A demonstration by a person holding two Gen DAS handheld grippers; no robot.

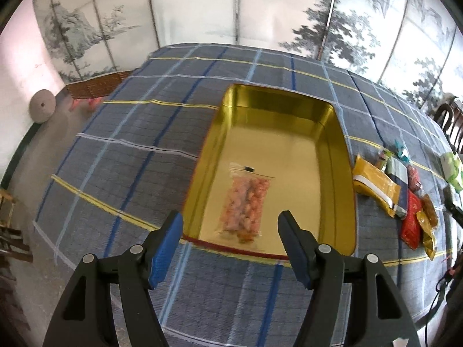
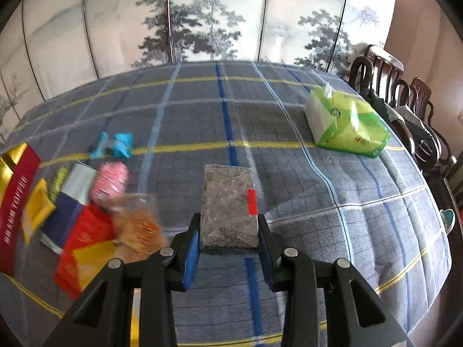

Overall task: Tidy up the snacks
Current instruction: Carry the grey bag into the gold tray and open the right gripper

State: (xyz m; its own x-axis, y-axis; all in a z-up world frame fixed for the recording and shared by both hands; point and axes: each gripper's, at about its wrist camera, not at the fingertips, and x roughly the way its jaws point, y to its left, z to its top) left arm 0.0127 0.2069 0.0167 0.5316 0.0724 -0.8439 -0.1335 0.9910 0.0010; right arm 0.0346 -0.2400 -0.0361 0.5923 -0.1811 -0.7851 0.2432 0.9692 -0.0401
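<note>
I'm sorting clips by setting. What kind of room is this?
Probably a home dining room: a large table under a plaid tablecloth, carved wooden dining chairs along its edge, and a painted folding screen behind it.

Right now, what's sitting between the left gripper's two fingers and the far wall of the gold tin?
In the left wrist view, only the clear bag of pink snacks lies on the gold tin floor beyond the open left gripper; the rest is bare.
</note>
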